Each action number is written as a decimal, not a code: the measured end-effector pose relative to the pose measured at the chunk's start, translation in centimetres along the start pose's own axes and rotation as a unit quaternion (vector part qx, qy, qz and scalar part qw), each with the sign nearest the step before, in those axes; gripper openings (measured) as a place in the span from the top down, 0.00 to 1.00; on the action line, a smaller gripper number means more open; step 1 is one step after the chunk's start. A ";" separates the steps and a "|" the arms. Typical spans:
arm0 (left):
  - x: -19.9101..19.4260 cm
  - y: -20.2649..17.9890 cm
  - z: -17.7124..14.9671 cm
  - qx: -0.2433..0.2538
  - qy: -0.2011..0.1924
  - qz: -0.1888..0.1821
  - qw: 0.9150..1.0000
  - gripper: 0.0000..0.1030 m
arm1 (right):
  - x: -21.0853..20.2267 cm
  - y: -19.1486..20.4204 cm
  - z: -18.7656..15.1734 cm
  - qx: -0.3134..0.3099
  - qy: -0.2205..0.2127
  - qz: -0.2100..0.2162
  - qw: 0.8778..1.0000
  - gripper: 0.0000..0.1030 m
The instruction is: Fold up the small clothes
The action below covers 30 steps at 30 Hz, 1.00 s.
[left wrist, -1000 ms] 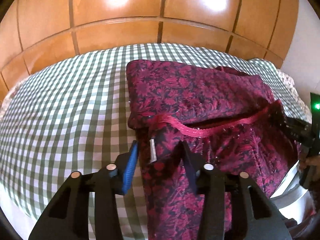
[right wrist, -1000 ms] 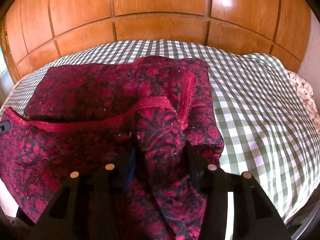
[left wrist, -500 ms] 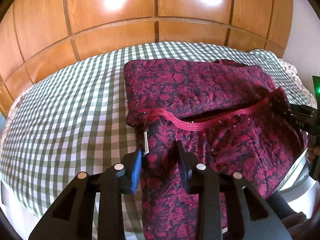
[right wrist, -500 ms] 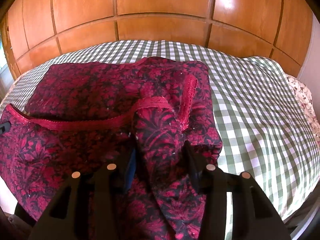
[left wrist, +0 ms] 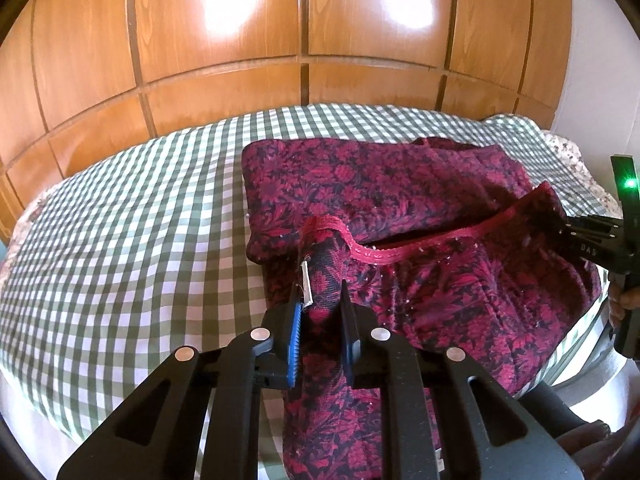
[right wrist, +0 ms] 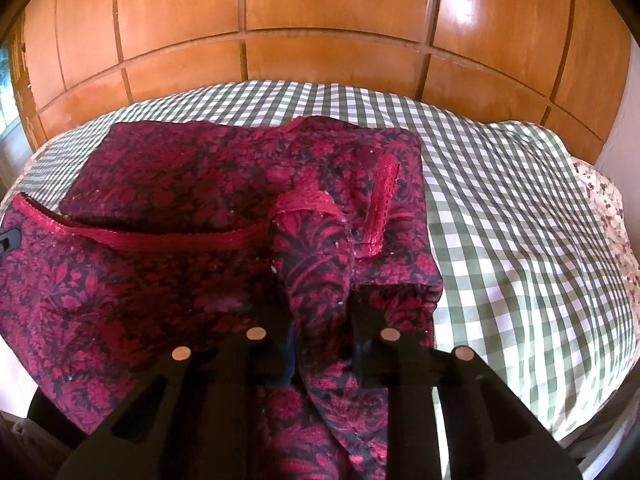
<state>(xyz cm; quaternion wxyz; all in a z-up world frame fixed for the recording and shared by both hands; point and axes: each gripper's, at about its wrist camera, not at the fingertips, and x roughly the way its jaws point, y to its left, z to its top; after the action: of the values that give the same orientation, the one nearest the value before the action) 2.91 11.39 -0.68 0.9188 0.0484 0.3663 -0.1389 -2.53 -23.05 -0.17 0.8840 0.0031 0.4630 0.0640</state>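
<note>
A dark red floral garment (left wrist: 380,200) with a red lace hem (left wrist: 432,242) lies on a green-and-white checked bed (left wrist: 120,232). Its far half rests flat; its near edge is lifted. My left gripper (left wrist: 320,308) is shut on the garment's near left corner, beside a white label (left wrist: 306,284). My right gripper (right wrist: 320,312) is shut on the near right corner (right wrist: 312,248), and shows at the right edge of the left wrist view (left wrist: 592,240). The garment (right wrist: 180,184) sags between both grippers, the hem (right wrist: 160,238) stretched across.
A wooden panelled headboard wall (left wrist: 300,40) stands behind the bed. A floral pillow or sheet (right wrist: 608,208) lies at the bed's right end. Bare checked sheet (right wrist: 520,220) spreads right of the garment, and left of it in the left wrist view.
Both grippers have lifted and drawn the garment's near edge up and forward over the flat half. The left jaws have closed tighter on the corner.
</note>
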 end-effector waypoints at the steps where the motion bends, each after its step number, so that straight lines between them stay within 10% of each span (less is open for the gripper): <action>1: -0.2 0.0 0.0 0.000 -0.003 -0.002 1.000 0.85 | -0.3 0.0 0.0 0.000 -0.002 0.002 1.000 0.82; 15: -5.9 2.5 3.2 -0.032 -0.106 -0.075 0.991 0.87 | -7.0 -3.0 3.9 0.054 -0.064 0.070 0.994 0.84; 30: -0.1 4.0 11.9 -0.051 -0.140 -0.025 0.989 0.88 | -2.5 -4.0 12.7 0.099 -0.119 0.041 0.987 0.84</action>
<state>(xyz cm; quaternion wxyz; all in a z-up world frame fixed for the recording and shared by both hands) 11.83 12.95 8.01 0.9586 -0.0273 0.2414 -0.1482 6.92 -26.67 8.93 0.9248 0.1172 0.3581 0.0528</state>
